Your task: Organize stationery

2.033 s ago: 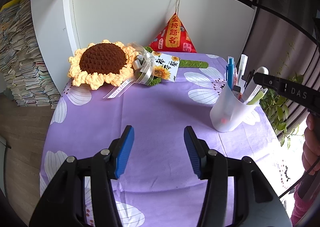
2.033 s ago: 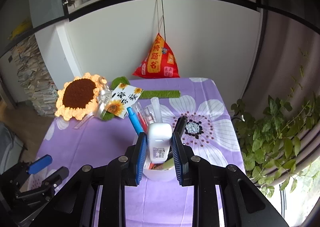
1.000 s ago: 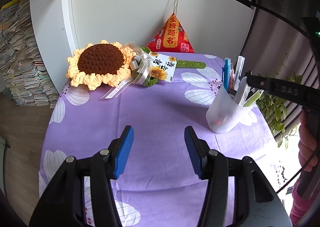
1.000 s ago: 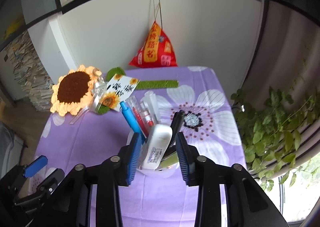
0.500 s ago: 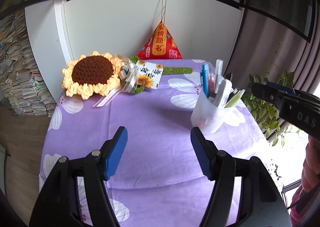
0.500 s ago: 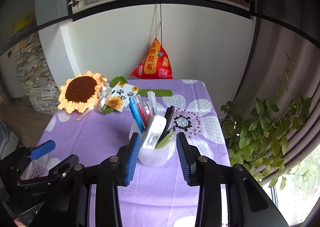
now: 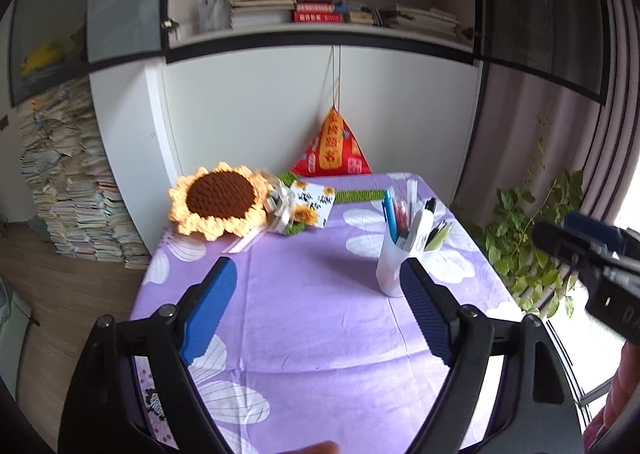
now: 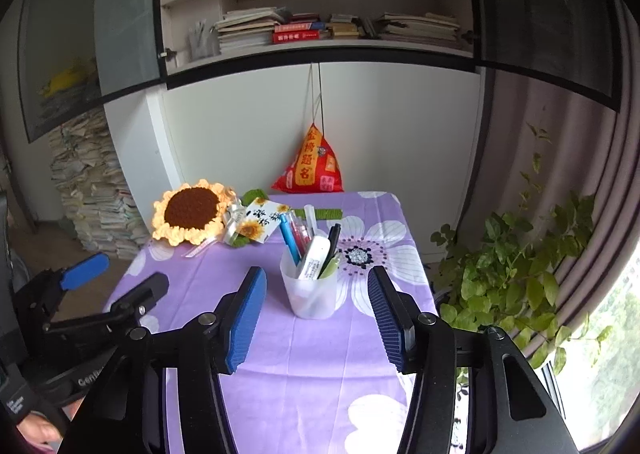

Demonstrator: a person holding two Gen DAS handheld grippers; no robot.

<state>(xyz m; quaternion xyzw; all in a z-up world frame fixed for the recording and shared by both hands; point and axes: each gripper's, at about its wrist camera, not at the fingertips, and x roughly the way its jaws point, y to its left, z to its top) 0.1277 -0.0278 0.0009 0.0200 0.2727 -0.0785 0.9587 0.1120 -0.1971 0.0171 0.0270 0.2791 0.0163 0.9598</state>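
A white translucent cup (image 8: pixel 312 298) stands on the purple flowered tablecloth (image 8: pixel 304 366) and holds several pens, a blue pen (image 8: pixel 289 238) and a white correction-tape case (image 8: pixel 314 257). The cup also shows in the left wrist view (image 7: pixel 394 270), right of centre. My right gripper (image 8: pixel 318 322) is open and empty, drawn back above the table's near side, the cup beyond its jaws. My left gripper (image 7: pixel 318 308) is open and empty, raised over the table's near left side. It also shows at the left of the right wrist view (image 8: pixel 114 278).
A crocheted sunflower (image 7: pixel 220 206) with a ribboned card (image 7: pixel 310 208) lies at the back left. A red triangular pouch (image 7: pixel 334 150) hangs against the white wall. A leafy plant (image 8: pixel 516 266) stands right of the table. Paper stacks (image 7: pixel 68 190) rise at left; bookshelves above.
My right gripper let go of the white correction-tape case in the cup, opened wide and drew back and up. My left gripper also opened wider and pulled back and up.
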